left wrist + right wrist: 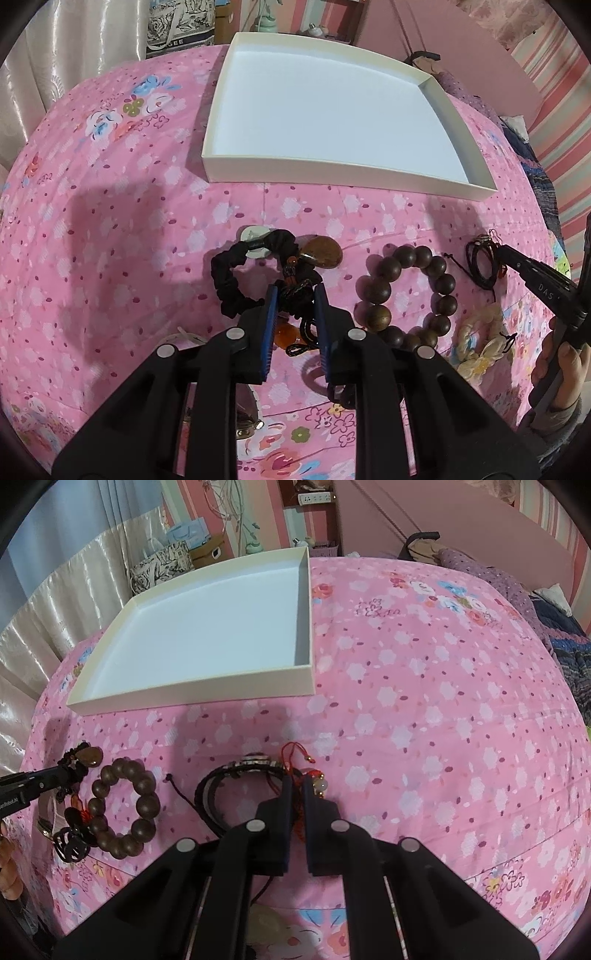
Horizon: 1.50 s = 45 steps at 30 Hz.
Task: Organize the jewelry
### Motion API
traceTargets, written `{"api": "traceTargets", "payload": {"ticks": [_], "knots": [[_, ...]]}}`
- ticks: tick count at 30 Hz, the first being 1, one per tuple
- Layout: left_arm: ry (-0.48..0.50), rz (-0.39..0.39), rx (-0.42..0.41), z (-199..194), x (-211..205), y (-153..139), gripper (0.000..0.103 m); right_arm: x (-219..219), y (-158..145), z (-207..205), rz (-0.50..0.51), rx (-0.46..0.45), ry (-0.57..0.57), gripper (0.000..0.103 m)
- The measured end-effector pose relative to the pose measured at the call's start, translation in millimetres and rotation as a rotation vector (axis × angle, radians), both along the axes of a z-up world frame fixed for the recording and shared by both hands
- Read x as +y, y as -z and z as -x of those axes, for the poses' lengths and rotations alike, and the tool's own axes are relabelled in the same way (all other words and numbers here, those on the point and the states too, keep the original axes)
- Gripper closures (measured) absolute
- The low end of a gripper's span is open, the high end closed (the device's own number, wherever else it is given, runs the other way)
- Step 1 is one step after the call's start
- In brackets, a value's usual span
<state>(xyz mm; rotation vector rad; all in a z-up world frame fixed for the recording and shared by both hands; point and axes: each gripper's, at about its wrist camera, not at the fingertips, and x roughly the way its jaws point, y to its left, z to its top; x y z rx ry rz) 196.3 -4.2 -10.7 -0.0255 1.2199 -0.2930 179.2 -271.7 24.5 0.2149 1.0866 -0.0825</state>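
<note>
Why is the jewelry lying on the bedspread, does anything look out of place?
Nothing looks damaged. The white box holds nothing, while the wooden bead bracelet, black scrunchie and corded pieces lie loosely on the pink bedspread, some overlapping in a small tangle.

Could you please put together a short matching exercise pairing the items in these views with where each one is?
Items:
1. white box
2. wooden bead bracelet
3. black corded pendant
4. red string bracelet

Places:
A. between the left claw fingers
B. on the bedspread, between the two claws
C. beyond the jewelry, nothing inside
D. at the right claw tips

Pairs: 1-C, 2-B, 3-A, 4-D
</note>
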Motion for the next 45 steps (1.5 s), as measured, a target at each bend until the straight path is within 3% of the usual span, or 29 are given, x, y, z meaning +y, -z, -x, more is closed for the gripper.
{"api": "traceTargets", "payload": {"ticks": [16,31,37,45], "knots": [[0.012,-0.026,-0.039,3,-6,-6,0.087,0,1,0,0.005,0.001,0.005,0.098],[0.026,0.005,-0.115,-1,-12,-33,0.088,4,-40,-2,0.013,-0.129,0.008,0.099],[0.021,0.012,-0.151,-26,-16,-51,0.089,10,-71,-28,0.023,-0.205,-0.007,0.099],[-0.008,0.026,-0.22,-94,-22,-78,0.089,12,-94,-109,0.028,-0.268,-0.014,0.099]]}}
